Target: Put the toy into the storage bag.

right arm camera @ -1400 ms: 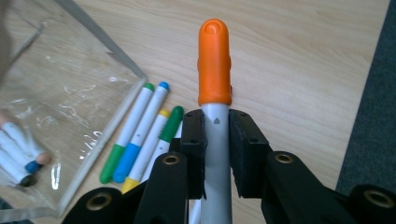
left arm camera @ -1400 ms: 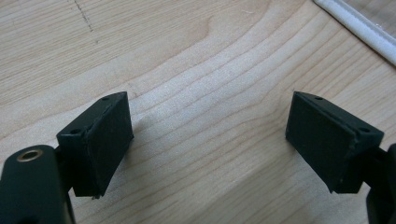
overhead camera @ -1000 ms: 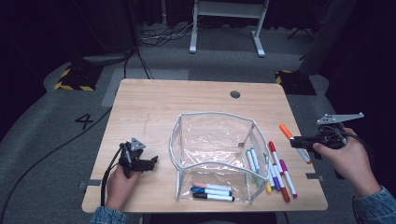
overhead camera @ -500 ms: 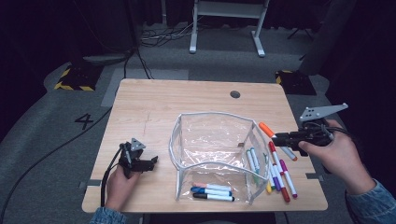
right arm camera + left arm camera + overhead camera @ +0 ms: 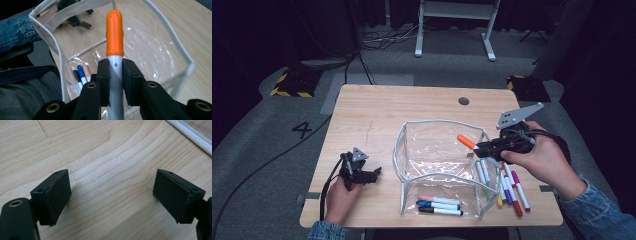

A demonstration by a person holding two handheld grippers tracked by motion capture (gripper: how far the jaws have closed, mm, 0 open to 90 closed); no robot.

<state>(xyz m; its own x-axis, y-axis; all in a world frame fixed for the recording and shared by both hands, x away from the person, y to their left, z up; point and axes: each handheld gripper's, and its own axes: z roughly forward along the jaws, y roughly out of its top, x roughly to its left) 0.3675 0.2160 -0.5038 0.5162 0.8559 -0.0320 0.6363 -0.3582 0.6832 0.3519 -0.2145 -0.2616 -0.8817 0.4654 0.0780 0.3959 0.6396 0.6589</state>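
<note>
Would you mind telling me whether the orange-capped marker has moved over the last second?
Yes. Held by the right gripper, the orange-capped marker has travelled left, from beside the clear pouch to over its opening.

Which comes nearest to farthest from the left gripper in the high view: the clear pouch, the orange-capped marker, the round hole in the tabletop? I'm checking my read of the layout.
1. The clear pouch: its near wall stands just right of the left gripper.
2. The orange-capped marker: over the pouch's far right side, held in the right gripper's jaws.
3. The round hole: toward the table's far edge, right of centre.
</note>
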